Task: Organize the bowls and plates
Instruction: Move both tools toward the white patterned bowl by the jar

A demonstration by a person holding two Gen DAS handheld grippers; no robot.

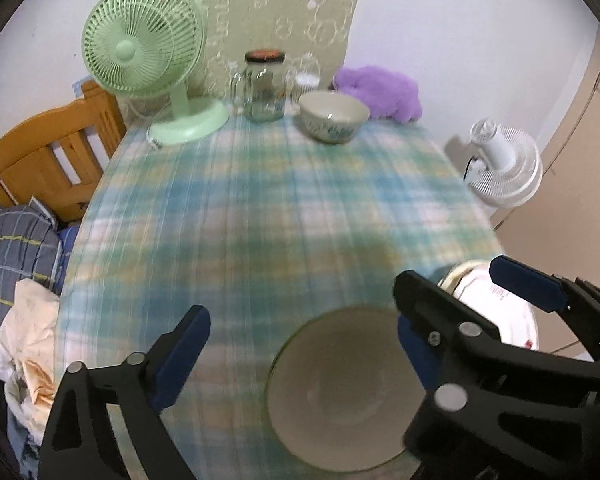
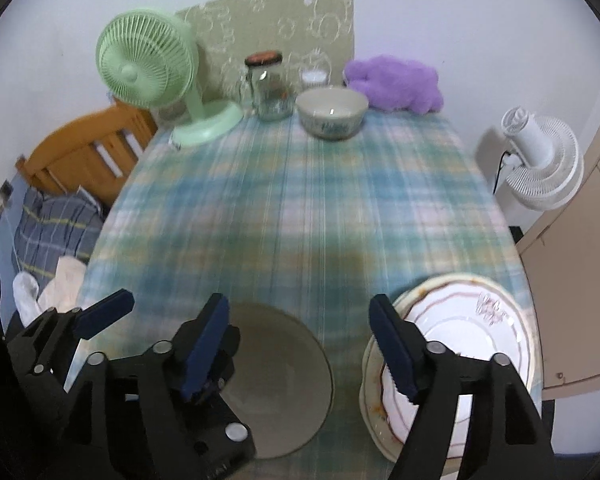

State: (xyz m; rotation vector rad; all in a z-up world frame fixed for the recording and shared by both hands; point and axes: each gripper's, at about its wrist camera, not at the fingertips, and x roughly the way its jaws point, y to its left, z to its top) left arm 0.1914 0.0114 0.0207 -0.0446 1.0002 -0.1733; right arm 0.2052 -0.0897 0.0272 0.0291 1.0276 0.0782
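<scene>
A plain beige bowl point(image 1: 340, 392) stands on the plaid table near the front edge; it also shows in the right wrist view point(image 2: 280, 380). A stack of white plates point(image 2: 464, 332) with brown trim lies to its right, partly visible in the left wrist view point(image 1: 496, 308). A second, patterned bowl point(image 1: 334, 116) point(image 2: 332, 112) stands at the far side. My left gripper point(image 1: 300, 344) is open, hovering above the near bowl. My right gripper point(image 2: 298, 348) is open between the near bowl and the plates, its right finger over the plates' left rim. Both are empty.
At the table's far edge stand a green desk fan point(image 1: 148, 52), a glass jar point(image 1: 264, 84) with a dark lid and a purple plush point(image 1: 380, 90). A white fan point(image 2: 540, 160) stands right of the table. A wooden bed frame point(image 1: 48, 156) with bedding is on the left.
</scene>
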